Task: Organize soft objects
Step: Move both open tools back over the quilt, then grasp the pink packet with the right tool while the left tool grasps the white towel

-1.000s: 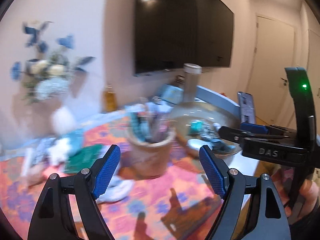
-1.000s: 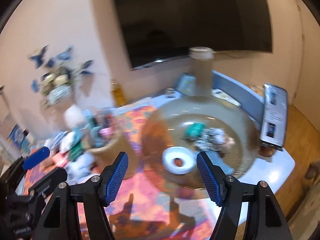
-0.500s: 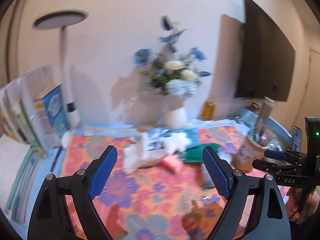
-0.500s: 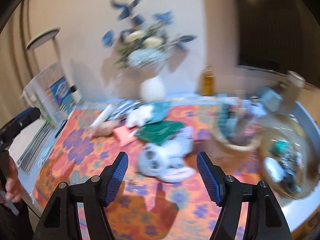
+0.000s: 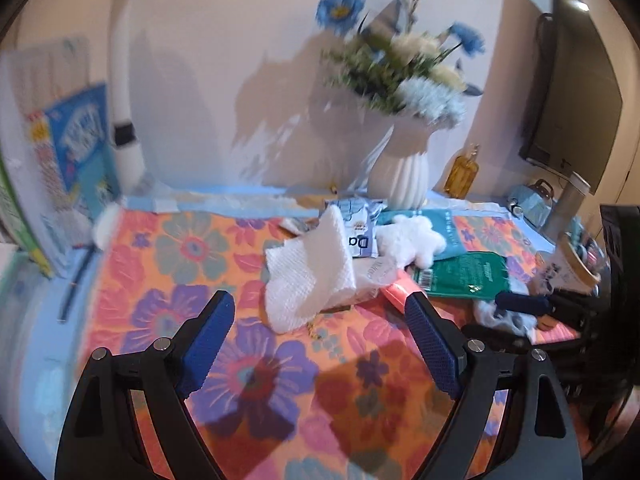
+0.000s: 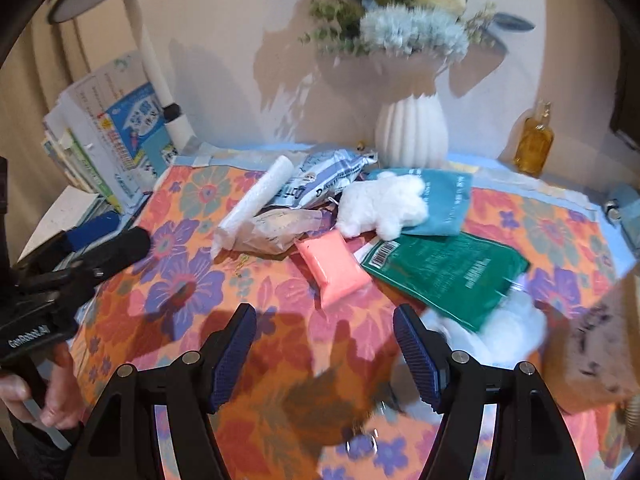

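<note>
A pile of soft things lies on the floral tablecloth [image 6: 192, 280]: a white plush toy [image 6: 384, 204], a pink pouch [image 6: 332, 264], a green packet [image 6: 444, 272], a teal packet [image 6: 444, 200], a blue-white packet [image 6: 324, 180] and a white roll [image 6: 256, 200]. In the left wrist view a white paper towel [image 5: 308, 276] lies nearest, with the plush toy [image 5: 412, 240] behind it. My left gripper [image 5: 318, 332] hovers open just short of the towel. My right gripper [image 6: 324, 332] is open in front of the pink pouch. Both are empty.
A white vase of flowers [image 6: 412, 132] and an amber bottle [image 6: 534, 144] stand by the back wall. Books [image 6: 112, 132] and a lamp pole [image 6: 156, 72] are at the left. A woven basket [image 5: 576, 264] and a fluffy white item [image 6: 508, 332] sit at the right.
Both views swung left, away from the television and glass bowl, onto the pile of soft things, and came lower and closer to it. Left jaws stand slightly wider.
</note>
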